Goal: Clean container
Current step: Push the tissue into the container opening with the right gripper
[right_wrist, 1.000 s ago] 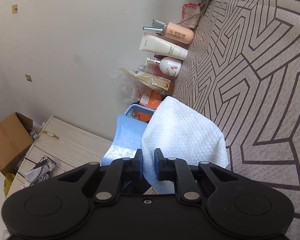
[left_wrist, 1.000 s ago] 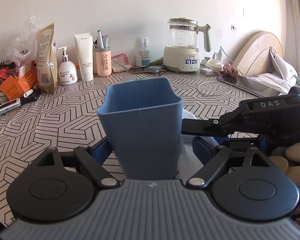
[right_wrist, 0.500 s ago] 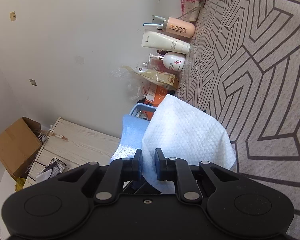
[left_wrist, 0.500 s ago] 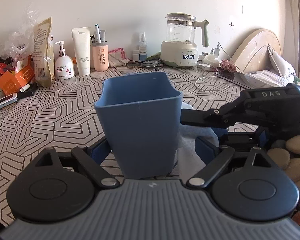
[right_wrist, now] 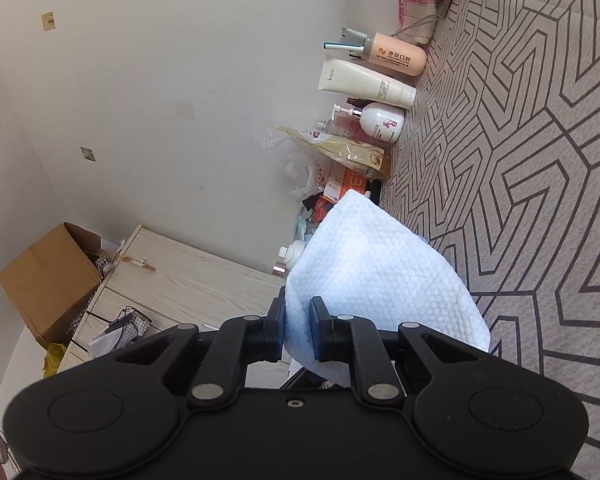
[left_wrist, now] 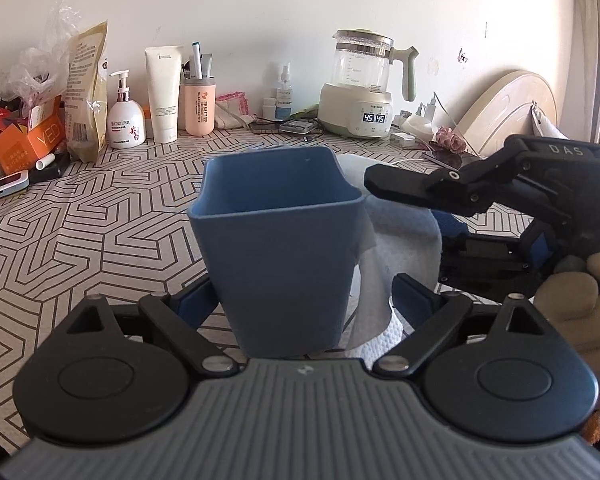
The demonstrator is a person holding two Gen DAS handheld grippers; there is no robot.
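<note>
In the left wrist view a blue square container (left_wrist: 278,248) stands upright between the fingers of my left gripper (left_wrist: 300,304), which is shut on its lower part. My right gripper (right_wrist: 298,332) is shut on a white textured cloth (right_wrist: 374,276). In the left wrist view that cloth (left_wrist: 396,256) hangs against the container's right side, with the right gripper's black body (left_wrist: 500,196) just right of the rim. The container does not show in the right wrist view; the cloth fills the middle of it.
Along the back wall stand a glass kettle (left_wrist: 364,84), a pink cup (left_wrist: 199,108), a white tube (left_wrist: 163,92), a pump bottle (left_wrist: 126,118), a tan bag (left_wrist: 86,92) and an orange box (left_wrist: 24,144). A patterned tablecloth (left_wrist: 100,216) covers the table.
The right gripper with the cloth has risen along the container's right side, from low beside it to near the rim. The container no longer shows in the right wrist view.
</note>
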